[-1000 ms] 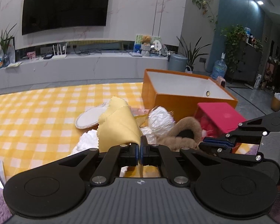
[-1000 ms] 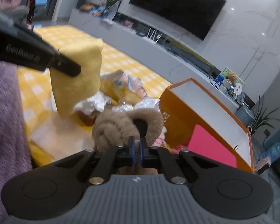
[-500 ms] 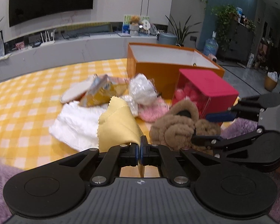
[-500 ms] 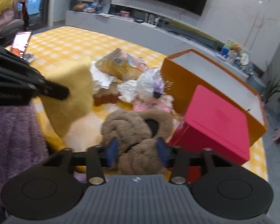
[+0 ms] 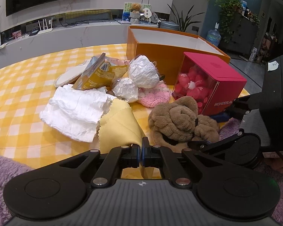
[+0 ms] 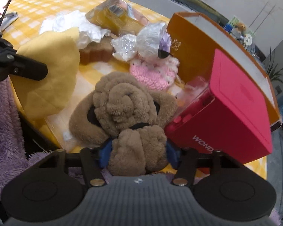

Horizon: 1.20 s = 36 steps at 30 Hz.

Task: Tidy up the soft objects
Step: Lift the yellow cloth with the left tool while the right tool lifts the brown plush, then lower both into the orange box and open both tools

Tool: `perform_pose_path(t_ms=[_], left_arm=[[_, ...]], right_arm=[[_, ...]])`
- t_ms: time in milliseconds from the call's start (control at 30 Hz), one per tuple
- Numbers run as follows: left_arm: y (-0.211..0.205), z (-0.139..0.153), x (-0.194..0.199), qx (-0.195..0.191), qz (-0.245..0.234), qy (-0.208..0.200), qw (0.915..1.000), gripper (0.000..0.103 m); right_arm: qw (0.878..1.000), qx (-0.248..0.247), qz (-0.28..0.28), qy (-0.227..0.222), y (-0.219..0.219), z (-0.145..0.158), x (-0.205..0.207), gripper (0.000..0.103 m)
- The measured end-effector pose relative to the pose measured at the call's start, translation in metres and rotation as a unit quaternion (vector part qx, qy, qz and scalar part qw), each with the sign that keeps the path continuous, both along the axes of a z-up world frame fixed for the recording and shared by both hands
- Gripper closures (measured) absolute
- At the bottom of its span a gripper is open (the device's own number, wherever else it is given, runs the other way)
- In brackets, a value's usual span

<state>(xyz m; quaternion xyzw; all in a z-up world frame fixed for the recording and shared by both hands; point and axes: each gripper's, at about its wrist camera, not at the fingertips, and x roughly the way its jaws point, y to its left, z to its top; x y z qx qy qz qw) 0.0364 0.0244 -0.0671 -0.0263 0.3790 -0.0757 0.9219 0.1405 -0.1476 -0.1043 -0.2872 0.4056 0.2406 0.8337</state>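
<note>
Fluffy brown plush (image 6: pixel 128 111), knotted, beside smooth yellow cloth (image 5: pixel 118 128)

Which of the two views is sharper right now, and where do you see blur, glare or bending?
Left wrist view: sharp, the WONDERLAB lettering on the pink box legible; fisheye bows the checked tablecloth; ceiling-light glare on the wall. Right wrist view: softer, the brown plush and orange box slightly smeared, edges curved.

Brown toy (image 6: pixel 126 111) — fuzzy plush; cloth (image 5: pixel 120 130) — matt.
</note>
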Motion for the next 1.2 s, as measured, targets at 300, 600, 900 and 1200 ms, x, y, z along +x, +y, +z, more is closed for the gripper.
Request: perform_pose_path(t_ms=[300,600,900,1200], left_arm=[[0.004,0.013,-0.009,0.0,0.014,-0.035,0.9993,0.101],[0.002,0.049,-0.01,0.006,0.009,-0.088,0.996,0.101],[-0.013,0.1,0.018,0.029,-0.045,-0.153,0.9868,0.101],[-0.023,0.124,0.102,0.021,-0.08,-0.155,0.9844,0.101]], right_arm=[[0.997,0.06,0.003,-0.047,-0.009,0.023,-0.018,0.064],[0.982,0.165,-0.025,-0.089,-0.033,0.079,-0.037,0.063],[0.965,0.242,-0.063,-0.082,-0.055,0.137,-0.005,0.063],[0.948,0.286,-0.131,-0.053,-0.077,0.166,0.076,0.062]])
